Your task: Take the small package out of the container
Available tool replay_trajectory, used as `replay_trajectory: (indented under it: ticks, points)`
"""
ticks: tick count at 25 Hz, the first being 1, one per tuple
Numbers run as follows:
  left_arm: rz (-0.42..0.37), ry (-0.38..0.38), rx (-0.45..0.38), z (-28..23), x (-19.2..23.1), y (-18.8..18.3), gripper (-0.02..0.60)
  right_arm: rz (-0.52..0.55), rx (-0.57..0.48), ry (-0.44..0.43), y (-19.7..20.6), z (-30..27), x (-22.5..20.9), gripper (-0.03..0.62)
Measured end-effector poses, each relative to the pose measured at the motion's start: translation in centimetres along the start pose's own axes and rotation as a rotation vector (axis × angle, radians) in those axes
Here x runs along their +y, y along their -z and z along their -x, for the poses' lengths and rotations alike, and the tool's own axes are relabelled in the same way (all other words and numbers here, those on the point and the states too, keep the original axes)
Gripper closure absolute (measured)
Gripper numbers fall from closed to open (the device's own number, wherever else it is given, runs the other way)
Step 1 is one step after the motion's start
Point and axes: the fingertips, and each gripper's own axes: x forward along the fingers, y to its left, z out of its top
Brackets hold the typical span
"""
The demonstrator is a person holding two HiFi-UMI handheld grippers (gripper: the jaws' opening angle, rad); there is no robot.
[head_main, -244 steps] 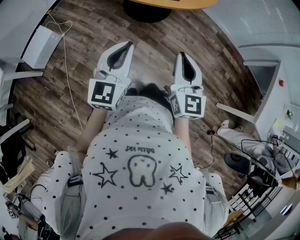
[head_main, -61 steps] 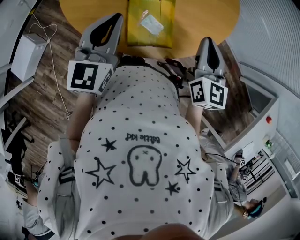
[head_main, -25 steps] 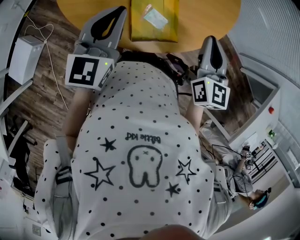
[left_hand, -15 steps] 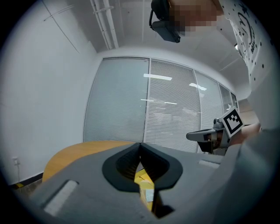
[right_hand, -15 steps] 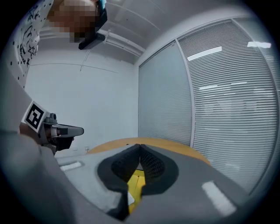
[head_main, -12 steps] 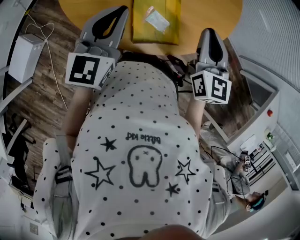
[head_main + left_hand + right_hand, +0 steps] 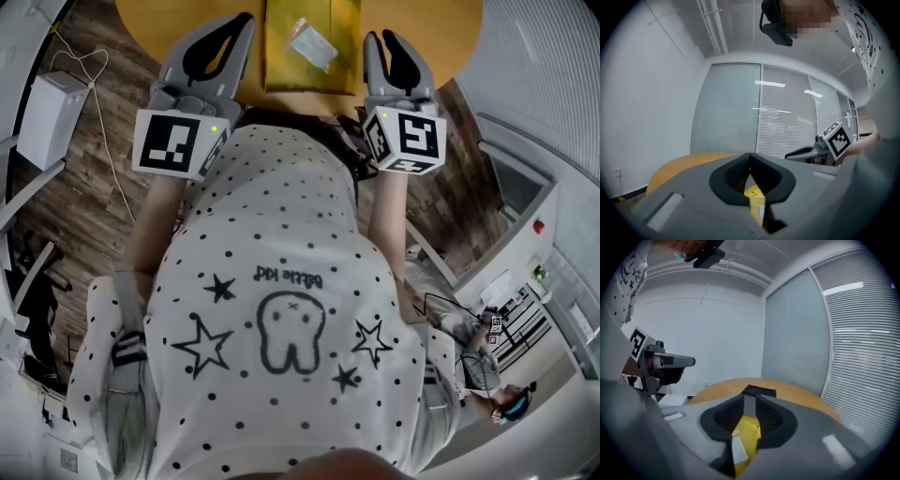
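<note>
Left gripper (image 7: 244,21): my jaws are together, empty, just left of the container (image 7: 281,70).
Right gripper (image 7: 382,39): my jaws have just been opening and stand apart, nothing between them.
Package (image 7: 312,44): lies inside the container, untouched.
Progress: I judge the reach, grasp and lift-out all remain.

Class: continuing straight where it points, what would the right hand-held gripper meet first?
Probably the yellow container, near the small package; depth unclear. The right hand-held gripper has just been opening its jaws, empty.
</note>
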Motion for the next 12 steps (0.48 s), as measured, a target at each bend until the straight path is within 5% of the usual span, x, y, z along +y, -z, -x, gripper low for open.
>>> replay_trajectory:
  ticks: [12]
  points:
    - [-0.007, 0.008, -0.017, -0.2, -0.2, -0.5, 0.571, 0.046, 0.354, -0.197, 10.3, -6.1, 4.0, 0.485]
